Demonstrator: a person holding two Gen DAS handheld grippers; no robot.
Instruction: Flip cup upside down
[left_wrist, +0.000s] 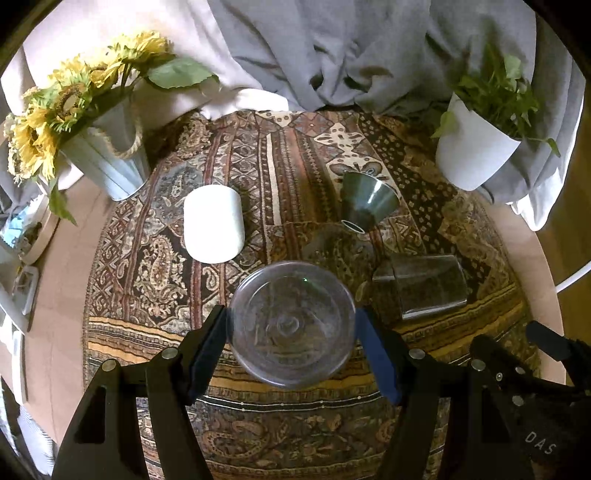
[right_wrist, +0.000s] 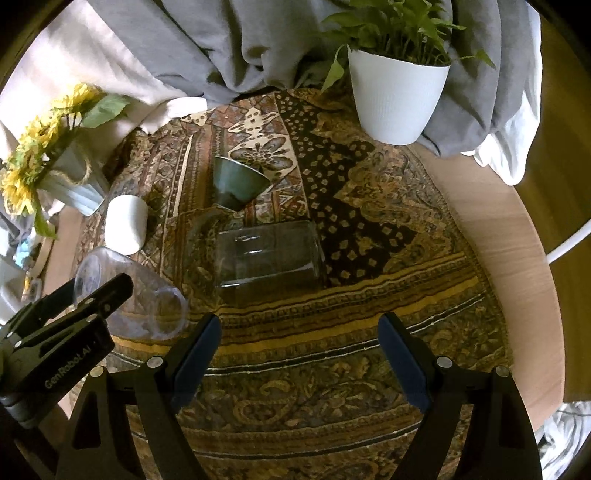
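Observation:
My left gripper (left_wrist: 291, 332) is shut on a clear plastic cup (left_wrist: 291, 325), its pads pressed on both sides; I look straight at one round end of it, held above the patterned cloth (left_wrist: 258, 424). In the right wrist view the same cup (right_wrist: 129, 295) is tilted in the left gripper's fingers (right_wrist: 92, 299). My right gripper (right_wrist: 299, 332) is open and empty over the cloth (right_wrist: 314, 369). A clear glass (right_wrist: 266, 258) stands upside down just ahead of it, also seen in the left wrist view (left_wrist: 421, 288).
A white cup (left_wrist: 214, 221) and a dark green cone-shaped cup (left_wrist: 365, 203) stand upside down further back. A sunflower vase (left_wrist: 110, 162) is back left and a white plant pot (left_wrist: 472, 147) back right. Grey fabric (left_wrist: 332, 55) lies behind the round table (right_wrist: 517, 258).

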